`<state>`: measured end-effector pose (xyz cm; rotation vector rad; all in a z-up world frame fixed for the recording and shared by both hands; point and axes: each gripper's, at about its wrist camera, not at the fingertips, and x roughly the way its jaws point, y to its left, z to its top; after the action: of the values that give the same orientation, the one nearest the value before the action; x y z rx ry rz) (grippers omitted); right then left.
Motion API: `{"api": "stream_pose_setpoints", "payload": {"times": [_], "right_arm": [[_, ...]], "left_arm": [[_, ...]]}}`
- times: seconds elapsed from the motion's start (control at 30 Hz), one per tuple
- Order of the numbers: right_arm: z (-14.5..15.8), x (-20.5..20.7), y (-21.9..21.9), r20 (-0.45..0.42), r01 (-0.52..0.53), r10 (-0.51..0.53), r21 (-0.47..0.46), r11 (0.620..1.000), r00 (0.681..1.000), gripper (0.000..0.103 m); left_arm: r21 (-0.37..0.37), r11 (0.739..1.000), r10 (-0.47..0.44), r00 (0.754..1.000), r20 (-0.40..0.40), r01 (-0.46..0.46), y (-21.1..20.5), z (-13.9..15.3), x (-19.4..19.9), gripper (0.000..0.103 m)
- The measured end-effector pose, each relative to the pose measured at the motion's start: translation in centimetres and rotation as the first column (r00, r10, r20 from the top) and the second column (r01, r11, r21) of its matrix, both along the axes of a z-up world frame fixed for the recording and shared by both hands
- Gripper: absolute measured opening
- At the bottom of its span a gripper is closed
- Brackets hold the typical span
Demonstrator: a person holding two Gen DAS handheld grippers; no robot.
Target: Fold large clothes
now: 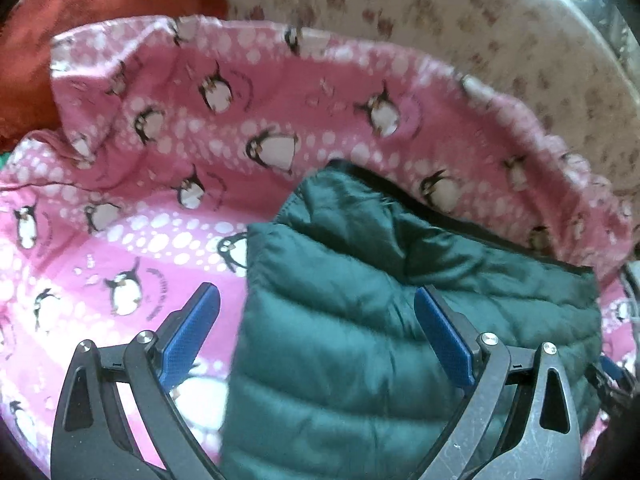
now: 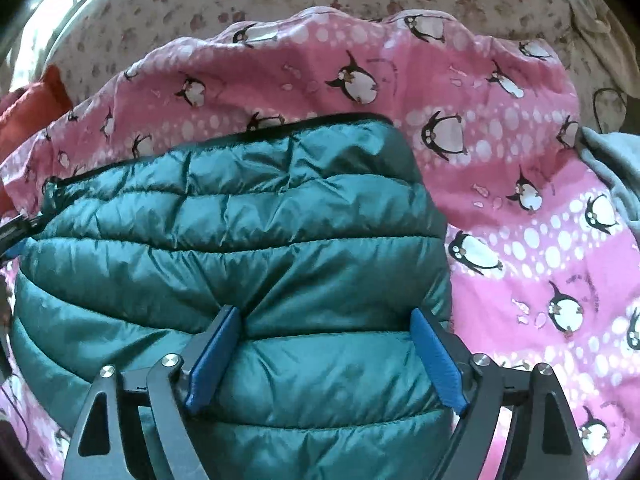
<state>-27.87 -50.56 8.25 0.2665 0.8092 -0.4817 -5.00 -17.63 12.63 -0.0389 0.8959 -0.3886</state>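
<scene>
A dark green quilted puffer jacket (image 1: 360, 312) lies folded on a pink penguin-print blanket (image 1: 160, 140). My left gripper (image 1: 316, 300) is open, with its jaws wide apart over the jacket's left edge; its left pad is over the blanket and its right pad is over the jacket. In the right wrist view the jacket (image 2: 240, 220) fills the middle, with a black zipper edge along its far side. My right gripper (image 2: 324, 316) is open, and both blue pads rest on or just above the jacket's quilted surface. Nothing is gripped in either.
The penguin blanket (image 2: 520, 200) lies on a cream floral bedsheet (image 1: 440, 12). A rust-red cloth (image 1: 80, 20) lies at the far left. A grey garment (image 2: 612, 168) lies at the right edge. The left gripper's tip (image 2: 16, 228) shows at the jacket's left side.
</scene>
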Motion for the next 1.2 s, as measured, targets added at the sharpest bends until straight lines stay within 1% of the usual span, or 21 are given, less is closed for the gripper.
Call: {"api": "stream_pose_setpoints", "payload": {"times": [0.1,0.23,0.37,0.47,0.63,0.77,1.03,1.2], "right_arm": [[1.6,-1.5,0.8,0.047,-0.007,0.007,0.002,1.000,0.999,0.083],[3.3,-3.3,1.9,0.088,-0.013,0.012,0.012,1.000,0.996,0.083],[3.3,-4.9,2.5,0.091,-0.013,0.009,0.053,0.998,0.996,0.083],[2.9,-5.8,2.8,0.083,-0.013,0.006,0.083,0.996,0.997,0.083],[2.6,-6.7,3.5,0.074,-0.014,0.007,0.085,0.996,0.997,0.083],[2.4,-6.9,3.4,0.069,-0.008,0.002,0.090,0.996,0.998,0.083],[2.1,-6.8,2.5,0.070,0.012,-0.020,0.105,0.994,0.997,0.083],[1.3,-6.6,1.3,0.057,0.033,-0.041,0.129,0.991,0.998,0.083]], "left_arm": [[-0.004,1.000,-0.010,0.999,0.032,0.011,1.0,1.6,-1.8,0.098],[-0.010,1.000,-0.028,0.999,0.038,0.029,2.2,2.6,-4.4,0.098],[-0.014,0.999,-0.048,0.998,0.033,0.049,3.2,2.5,-6.9,0.098],[0.002,0.998,-0.064,0.997,0.044,0.064,3.5,2.4,-8.6,0.098],[0.025,0.996,-0.088,0.994,0.061,0.087,3.7,2.0,-10.5,0.098],[0.026,0.996,-0.086,0.995,0.054,0.084,4.0,1.6,-10.8,0.098],[0.022,0.997,-0.077,0.997,0.025,0.077,4.1,0.7,-10.3,0.098],[-0.017,0.997,-0.075,0.997,-0.022,0.075,4.1,-0.1,-9.2,0.098]]}}
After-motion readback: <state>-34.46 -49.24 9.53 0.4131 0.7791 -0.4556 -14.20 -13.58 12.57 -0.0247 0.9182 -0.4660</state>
